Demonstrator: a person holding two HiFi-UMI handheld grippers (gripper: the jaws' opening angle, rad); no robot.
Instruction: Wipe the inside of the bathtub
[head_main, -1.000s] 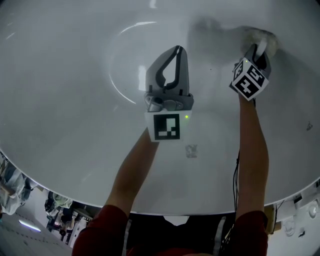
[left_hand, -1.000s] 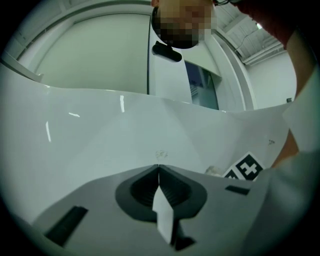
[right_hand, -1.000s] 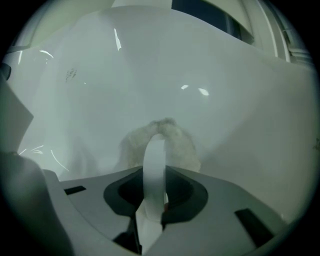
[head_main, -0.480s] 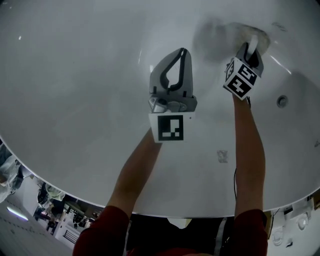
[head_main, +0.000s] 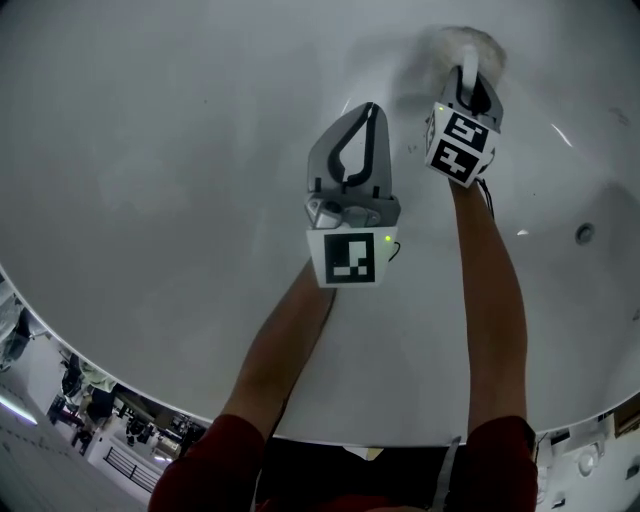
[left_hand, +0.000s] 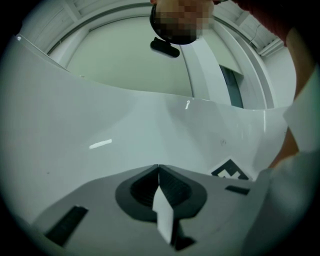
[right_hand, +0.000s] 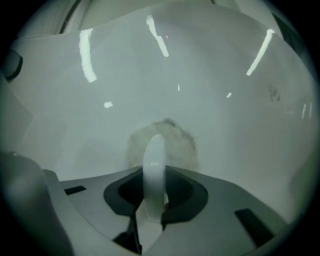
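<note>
1. I am clamping the right hand-held gripper (head_main: 468, 78) on the white loop handle (right_hand: 154, 162) of a fluffy scrub pad (head_main: 466, 42). The loop is standing edge-on between the jaws, which are pinching its lower part. That is putting the pad just beyond the tips, where my arm's push goes straight into it.
2. The pad is lying against the white inner wall of the bathtub (head_main: 150, 150), directly ahead of the right jaws. Judging by its flattened outline, I am pressing it on, not just hovering.
3. I am holding the left hand-held gripper (head_main: 366, 112) closed, jaws meeting tip to tip with nothing between them. It is hanging just left of the right one and a little nearer to me. I judge it is parked there to stay clear of the wiping path. I cannot tell whether it is touching the wall.
4. A small round fitting (head_main: 583, 233) is sitting in the wall well to the right of the right hand-held gripper, nearer to me.
5. Judgement: wiping is under way. The glossy surface is giving no sign of which parts are done, so progress is unclear.
6. Risk: the slim loop may be twisting in the jaws on a hard sideways stroke.
</note>
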